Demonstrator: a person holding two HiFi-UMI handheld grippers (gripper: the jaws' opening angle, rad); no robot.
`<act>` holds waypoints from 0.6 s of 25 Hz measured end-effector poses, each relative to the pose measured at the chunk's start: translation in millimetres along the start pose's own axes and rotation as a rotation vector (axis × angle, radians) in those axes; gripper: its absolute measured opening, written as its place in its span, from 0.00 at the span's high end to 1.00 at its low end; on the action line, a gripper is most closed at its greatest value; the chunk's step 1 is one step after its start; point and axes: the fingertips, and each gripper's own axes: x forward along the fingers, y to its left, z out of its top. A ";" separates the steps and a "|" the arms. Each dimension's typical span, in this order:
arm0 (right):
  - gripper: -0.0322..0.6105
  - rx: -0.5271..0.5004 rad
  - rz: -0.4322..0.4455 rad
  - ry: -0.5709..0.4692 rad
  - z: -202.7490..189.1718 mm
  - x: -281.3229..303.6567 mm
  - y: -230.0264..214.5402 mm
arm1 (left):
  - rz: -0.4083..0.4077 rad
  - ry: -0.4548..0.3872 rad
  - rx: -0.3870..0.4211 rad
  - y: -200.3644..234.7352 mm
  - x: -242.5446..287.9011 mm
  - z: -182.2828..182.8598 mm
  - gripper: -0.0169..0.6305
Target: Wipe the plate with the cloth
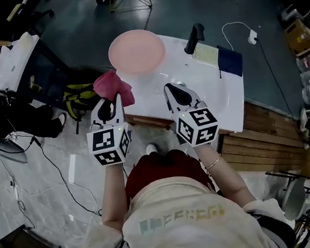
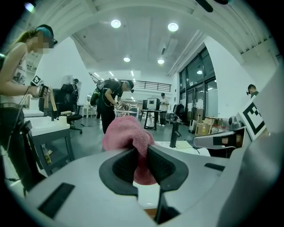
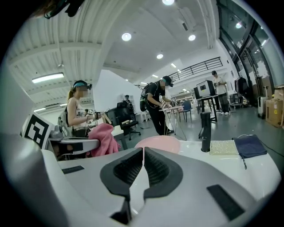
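Overhead, the head view gave me the white desk [image 1: 218,101] whole, with the pink plate [image 1: 136,51] sitting at its far left corner. The left gripper [image 1: 111,102] hung off the desk's left edge by the near left corner. The right gripper [image 1: 177,91] was over the near edge, about midway along.

From that view I could not judge either pair of jaws well. The left gripper view settled one: its jaws were closed down on a fold of the pink cloth [image 1: 117,84], which bulged up and out past the tips. The right gripper view settled the other: its jaws were pressed together tip to tip with nothing between them.

Seen from the head camera, the cloth's top seemed to meet the plate's near rim. In the right gripper view I saw the cloth off to the plate's left with a gap between them.

Along the desk's right edge lay a dark blue cloth [image 1: 229,60]. A pale yellow pad [image 1: 206,53] lay just beside it, and a black tap [image 1: 194,38] stood at the far edge next to the pad.

Only the two gripper views showed me people standing at tables out in the room [image 3: 159,104].
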 end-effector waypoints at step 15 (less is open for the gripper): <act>0.89 -0.009 -0.086 0.045 4.3 51.4 -34.2 | -0.017 0.017 0.025 18.8 46.1 11.1 0.87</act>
